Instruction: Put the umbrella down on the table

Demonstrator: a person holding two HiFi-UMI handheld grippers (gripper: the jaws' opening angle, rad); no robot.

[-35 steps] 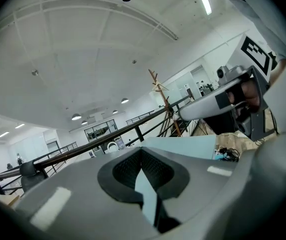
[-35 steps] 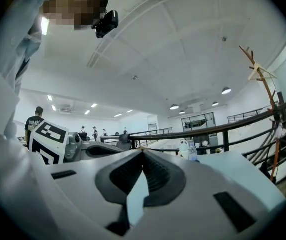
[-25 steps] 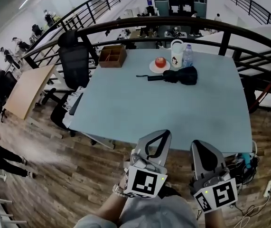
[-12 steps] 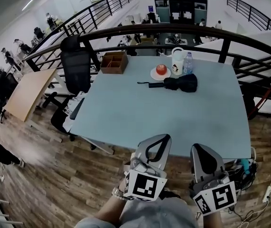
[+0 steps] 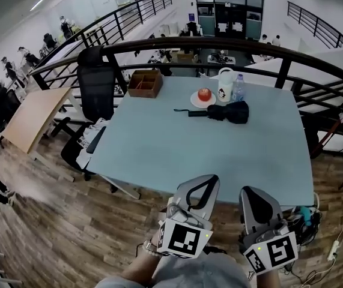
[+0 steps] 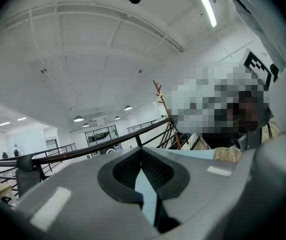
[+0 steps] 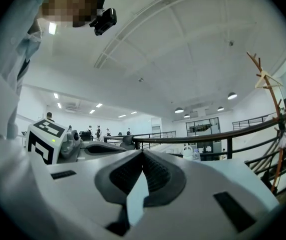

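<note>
A folded black umbrella lies flat on the far part of the pale blue table, its thin handle pointing left. Both grippers hang close to my body, just short of the table's near edge and far from the umbrella. In the head view my left gripper is shut with nothing in it. In the left gripper view its pads meet at the tip of the left gripper. My right gripper sits beside it on the right. The right gripper view shows the right gripper shut and empty too.
Behind the umbrella stand a plate with a red apple, a white jug and a water bottle. A wooden box sits at the table's far left corner. A black office chair stands left of the table and a dark railing curves behind it.
The head view has tipped a little, so the table sits lower in the picture. The umbrella lies where it was, and both grippers have stayed shut in place.
</note>
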